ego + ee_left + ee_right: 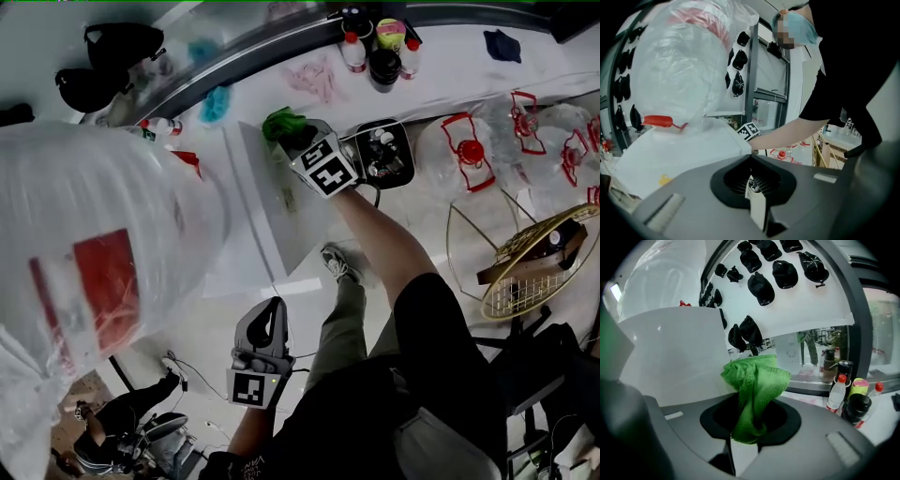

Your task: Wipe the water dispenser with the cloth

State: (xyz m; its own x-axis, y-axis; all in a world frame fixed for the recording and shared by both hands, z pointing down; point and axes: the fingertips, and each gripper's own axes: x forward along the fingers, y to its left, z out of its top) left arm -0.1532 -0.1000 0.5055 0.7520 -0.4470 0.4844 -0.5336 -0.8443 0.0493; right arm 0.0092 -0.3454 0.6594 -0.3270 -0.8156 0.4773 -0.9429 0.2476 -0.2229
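Water dispenser [267, 202]: stood white and upright just ahead, flat side panel turned toward the right arm and so within easy reach for wiping.
Bottle [103, 234]: sat upturned on top of the water dispenser under clear plastic film, probably to keep dust off; filled the left of the head view.
Left gripper [270, 314]: hung low, well apart from the water dispenser, jaws pressed together on nothing; likely parked out of the way, one cloth needing only one tool.
Right gripper [292, 141]: reached out to the upper end of the panel, jaws clamped on the lower part of the cloth so that the loose folds stuck out in front as a wiping face.
Cloth [754, 380]: green and bunched, free end at the white panel, touching or just beside it, could not tell which; judged to be at the wiping step.
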